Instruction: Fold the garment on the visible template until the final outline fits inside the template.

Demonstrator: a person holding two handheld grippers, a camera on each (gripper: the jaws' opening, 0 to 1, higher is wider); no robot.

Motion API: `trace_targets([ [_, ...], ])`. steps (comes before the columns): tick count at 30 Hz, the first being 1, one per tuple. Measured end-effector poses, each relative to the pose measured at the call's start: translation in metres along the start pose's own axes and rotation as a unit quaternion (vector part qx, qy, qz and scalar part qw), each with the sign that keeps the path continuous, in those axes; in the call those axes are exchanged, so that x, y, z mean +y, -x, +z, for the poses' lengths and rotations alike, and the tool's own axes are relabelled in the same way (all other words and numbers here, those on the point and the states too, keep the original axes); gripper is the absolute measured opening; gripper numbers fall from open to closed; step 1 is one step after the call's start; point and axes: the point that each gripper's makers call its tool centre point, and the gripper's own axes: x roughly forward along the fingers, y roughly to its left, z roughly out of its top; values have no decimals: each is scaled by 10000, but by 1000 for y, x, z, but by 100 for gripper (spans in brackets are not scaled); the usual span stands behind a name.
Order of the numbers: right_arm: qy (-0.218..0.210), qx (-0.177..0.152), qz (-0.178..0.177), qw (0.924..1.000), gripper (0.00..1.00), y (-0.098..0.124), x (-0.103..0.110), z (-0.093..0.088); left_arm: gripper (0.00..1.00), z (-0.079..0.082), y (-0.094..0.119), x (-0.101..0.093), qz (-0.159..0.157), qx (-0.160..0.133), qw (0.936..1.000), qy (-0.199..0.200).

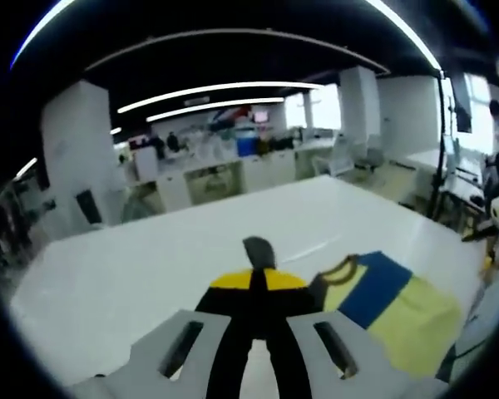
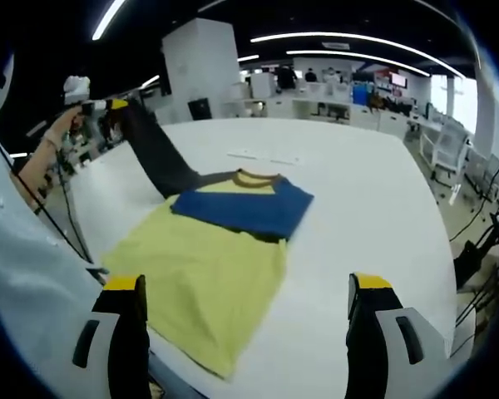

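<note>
So the garment (image 2: 208,266) is a soft, matte knit top – mostly pale yellow, with a royal blue band across the chest, a mustard ribbed collar and dark charcoal sleeves. It lies flat-ish on a big smooth white table (image 2: 358,191), its yellow hem reaching the near edge on the person's side, a few gentle wrinkles in the body and the blue part doubled over on itself with a clean straight fold edge. One dark sleeve (image 2: 154,154) is pulled up off the surface in a long taut strip toward the table's left edge – the left gripper (image 2: 108,105) has it pinched at the end, and in the left gripper view the yellow-tipped black jaws are squeezed together on that dark fabric (image 1: 258,249), which pokes up above the tips. The right gripper (image 2: 245,332) hangs over the near edge with its jaws spread wide apart, nothing between them, yellow caps on black fingers. Two thin pale strips lie on the table beyond the collar; can't tell what they are. Loads of bare glossy tabletop toward the far edge and the right edge, so plenty of room there.
</note>
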Motion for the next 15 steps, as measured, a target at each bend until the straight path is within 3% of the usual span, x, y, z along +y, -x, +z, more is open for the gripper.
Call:
trace_targets([
  [15,-34,13,-9,10000,100,3,1,-3,0,28,-30,-56,-666,-270,9972,-191],
])
